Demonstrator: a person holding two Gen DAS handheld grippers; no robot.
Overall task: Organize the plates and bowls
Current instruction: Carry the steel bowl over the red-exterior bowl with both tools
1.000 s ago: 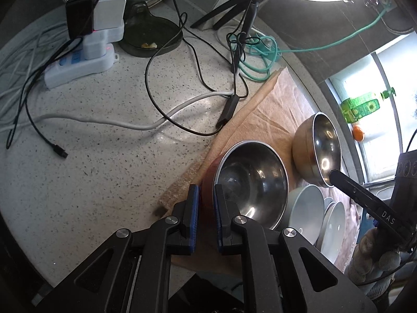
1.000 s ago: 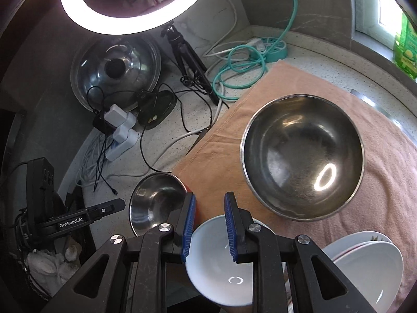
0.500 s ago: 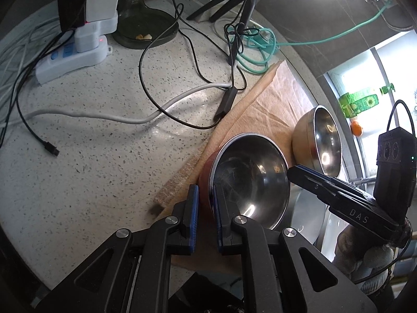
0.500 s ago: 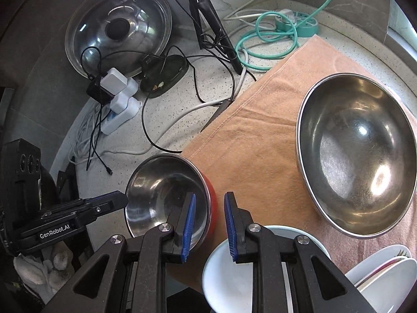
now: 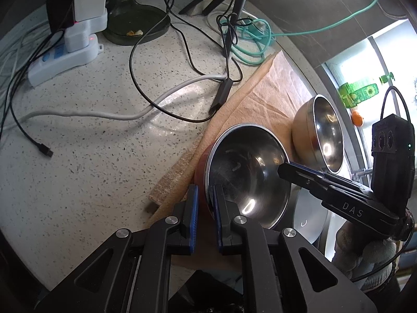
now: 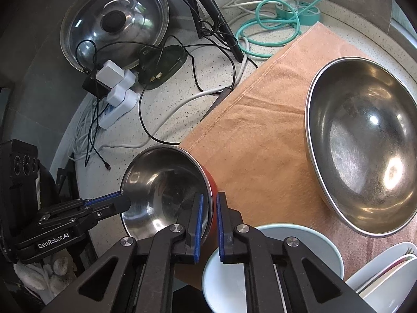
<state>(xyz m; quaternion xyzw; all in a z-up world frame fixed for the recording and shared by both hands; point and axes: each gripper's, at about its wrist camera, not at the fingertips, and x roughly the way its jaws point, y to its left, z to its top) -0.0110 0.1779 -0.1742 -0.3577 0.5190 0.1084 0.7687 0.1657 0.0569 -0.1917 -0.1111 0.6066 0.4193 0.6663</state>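
The red bowl (image 6: 166,182) sits at the edge of the orange towel (image 6: 260,130), silver inside. The left gripper (image 5: 206,200) pinches its rim on one side. The right gripper (image 6: 208,208) squeezes the rim on the other side. A big steel bowl (image 6: 365,143) and a white bowl (image 6: 299,240) rest nearby.
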